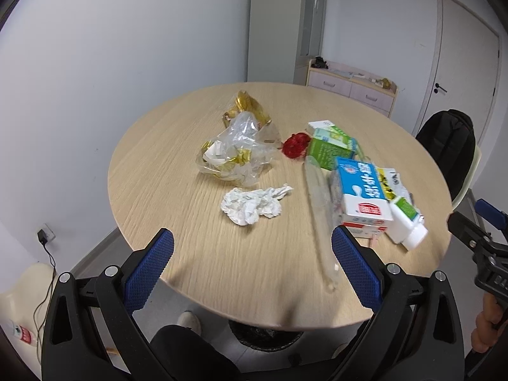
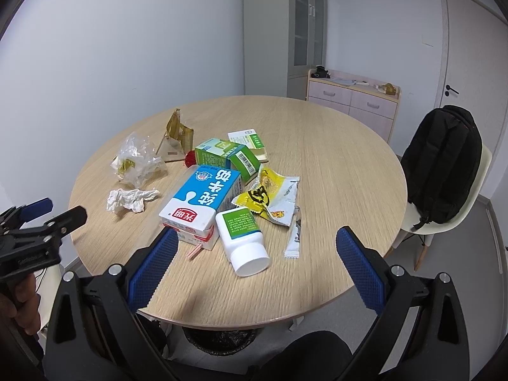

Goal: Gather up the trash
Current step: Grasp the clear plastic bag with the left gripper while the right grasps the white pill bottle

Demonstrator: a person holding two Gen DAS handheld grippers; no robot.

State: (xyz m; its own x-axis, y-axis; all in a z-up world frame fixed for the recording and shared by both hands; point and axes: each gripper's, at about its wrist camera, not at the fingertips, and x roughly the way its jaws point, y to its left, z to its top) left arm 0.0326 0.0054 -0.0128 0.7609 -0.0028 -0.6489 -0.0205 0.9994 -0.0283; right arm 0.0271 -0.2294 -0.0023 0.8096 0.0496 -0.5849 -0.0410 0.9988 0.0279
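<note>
Trash lies on a round wooden table. A crumpled white tissue lies just ahead of my open, empty left gripper; it also shows in the right wrist view. Behind it sits a clear plastic bag with gold wrappers. A blue and white milk carton, a white bottle with a green label, a yellow snack wrapper, a white sachet and green boxes lie ahead of my open, empty right gripper.
A black-lined bin stands under the table's near edge. A chair with a black backpack stands to the right. A pink drawer unit and a grey cabinet stand at the back wall. A red ball of netting lies mid-table.
</note>
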